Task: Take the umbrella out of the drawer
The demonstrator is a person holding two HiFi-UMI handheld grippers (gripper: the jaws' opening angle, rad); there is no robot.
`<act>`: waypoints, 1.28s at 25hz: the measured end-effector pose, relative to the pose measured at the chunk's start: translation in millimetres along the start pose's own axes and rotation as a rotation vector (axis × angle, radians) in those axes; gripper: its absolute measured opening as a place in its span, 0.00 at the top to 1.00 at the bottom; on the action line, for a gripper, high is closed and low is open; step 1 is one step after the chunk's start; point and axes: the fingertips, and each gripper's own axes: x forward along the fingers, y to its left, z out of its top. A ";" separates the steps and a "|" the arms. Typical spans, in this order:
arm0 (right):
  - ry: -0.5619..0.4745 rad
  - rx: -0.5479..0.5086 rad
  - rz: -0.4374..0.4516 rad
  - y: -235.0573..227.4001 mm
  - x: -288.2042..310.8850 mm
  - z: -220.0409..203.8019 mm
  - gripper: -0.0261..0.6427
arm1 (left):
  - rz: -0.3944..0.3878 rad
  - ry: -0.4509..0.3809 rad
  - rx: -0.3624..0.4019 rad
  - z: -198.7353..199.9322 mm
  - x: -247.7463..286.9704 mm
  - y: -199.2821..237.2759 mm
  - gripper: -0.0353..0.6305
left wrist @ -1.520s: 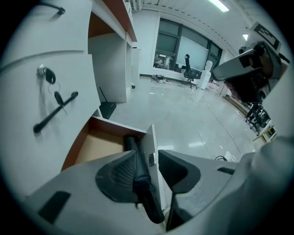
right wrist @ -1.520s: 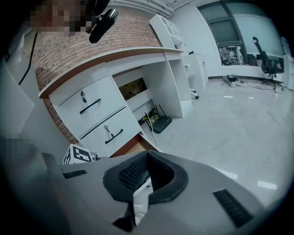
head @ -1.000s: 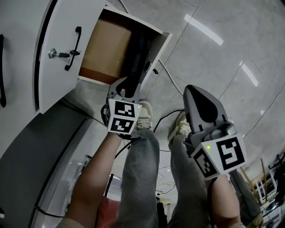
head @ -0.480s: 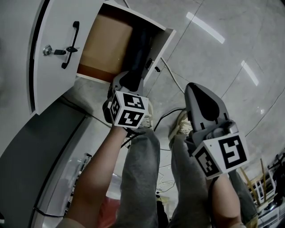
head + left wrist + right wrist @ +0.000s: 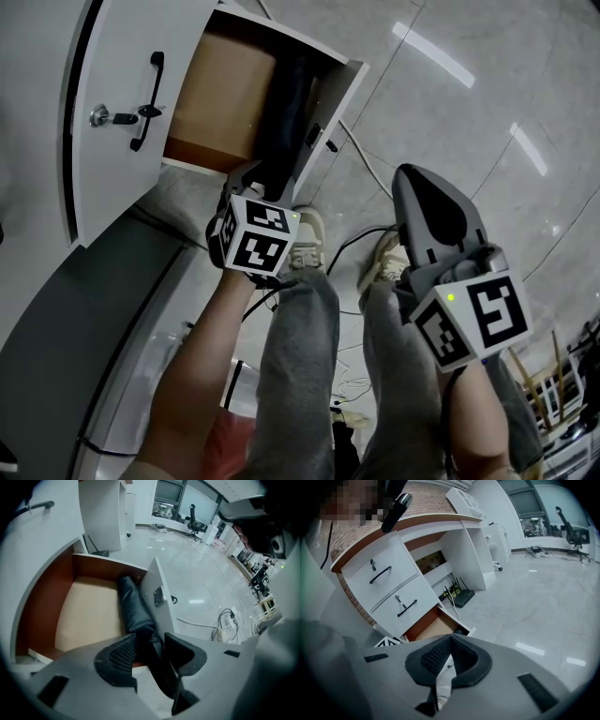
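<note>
The bottom drawer (image 5: 220, 94) stands pulled out, its brown floor bare on the left. A black folded umbrella (image 5: 291, 103) lies along its right wall. My left gripper (image 5: 267, 173) points steeply down at the drawer's near edge. In the left gripper view the umbrella (image 5: 133, 611) runs from the drawer down between the pads of the left gripper (image 5: 150, 651). The jaws are opening, and I see no pad pressing on it. My right gripper (image 5: 414, 178) hangs over the floor to the right, shut with nothing in it; its pads (image 5: 440, 656) meet at the tips.
A closed drawer front with a black handle (image 5: 145, 98) and a key in its lock (image 5: 111, 117) sits left of the open drawer. Below are the person's grey trouser legs, shoes (image 5: 305, 239) and cables (image 5: 361, 239) on the glossy tiled floor.
The left gripper has tilted a little at the drawer's near edge, its marker cube turning. The right gripper has stayed where it was.
</note>
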 end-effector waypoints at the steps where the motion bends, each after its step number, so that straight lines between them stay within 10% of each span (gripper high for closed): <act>1: 0.000 0.005 -0.001 -0.1 0.4 -0.1 0.95 | -0.005 0.007 0.010 -6.0 -0.4 -5.4 0.69; 14: 0.027 0.017 -0.006 -4.4 3.9 -12.7 0.95 | 0.080 0.003 -0.009 -22.7 22.6 7.0 0.69; 32: 0.015 -0.009 -0.009 0.5 -8.9 -2.5 0.95 | 0.047 -0.167 -0.283 1.6 -19.9 22.5 0.87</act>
